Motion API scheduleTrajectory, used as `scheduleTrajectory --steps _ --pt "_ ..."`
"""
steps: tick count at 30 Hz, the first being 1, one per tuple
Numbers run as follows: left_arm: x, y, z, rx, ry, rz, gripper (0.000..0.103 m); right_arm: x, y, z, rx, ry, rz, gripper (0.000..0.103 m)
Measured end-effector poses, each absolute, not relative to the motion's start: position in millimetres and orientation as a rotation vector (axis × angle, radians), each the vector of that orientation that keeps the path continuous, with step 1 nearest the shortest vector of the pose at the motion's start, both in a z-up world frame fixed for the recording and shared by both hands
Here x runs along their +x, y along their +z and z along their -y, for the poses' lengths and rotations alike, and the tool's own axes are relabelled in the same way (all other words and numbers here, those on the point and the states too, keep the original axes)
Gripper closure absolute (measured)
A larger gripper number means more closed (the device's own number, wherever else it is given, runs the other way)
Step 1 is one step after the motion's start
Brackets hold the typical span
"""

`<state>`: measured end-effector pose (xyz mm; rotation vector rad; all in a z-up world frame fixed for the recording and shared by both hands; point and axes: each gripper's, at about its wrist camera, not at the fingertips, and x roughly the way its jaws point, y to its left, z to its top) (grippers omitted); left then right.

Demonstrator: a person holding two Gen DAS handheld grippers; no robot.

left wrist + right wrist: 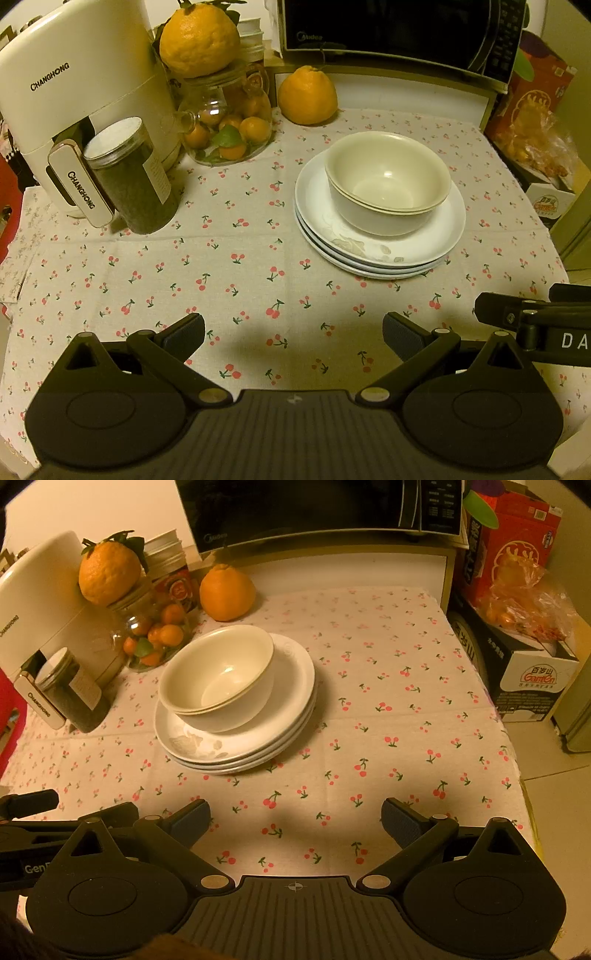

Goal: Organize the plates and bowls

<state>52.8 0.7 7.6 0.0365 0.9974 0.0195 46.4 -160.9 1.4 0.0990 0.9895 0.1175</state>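
Two cream bowls (388, 184) (219, 677) sit nested on a stack of white plates (424, 247) (291, 686) on the cherry-print tablecloth. My left gripper (293, 338) is open and empty, hovering over bare cloth in front of and left of the stack. Equally open and empty, my right gripper (295, 821) hangs over the cloth in front of and right of the stack. Part of the right gripper shows at the right edge of the left wrist view, and part of the left one at the left edge of the right wrist view.
Along the left stand a white appliance (74, 92), a dark lidded jar (133, 177) and a glass jar of small oranges (229, 122) topped by a big orange. Another orange (308, 96) and a microwave (399, 33) are behind. Boxes (517, 627) flank the table's right edge.
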Motion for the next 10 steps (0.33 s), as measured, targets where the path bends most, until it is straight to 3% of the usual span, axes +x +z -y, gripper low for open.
scheduleTrajectory --steps 10 --pt "53.0 5.2 -0.4 0.029 0.013 -1.013 0.000 46.3 1.1 160.3 0.096 0.116 -0.991 0.003"
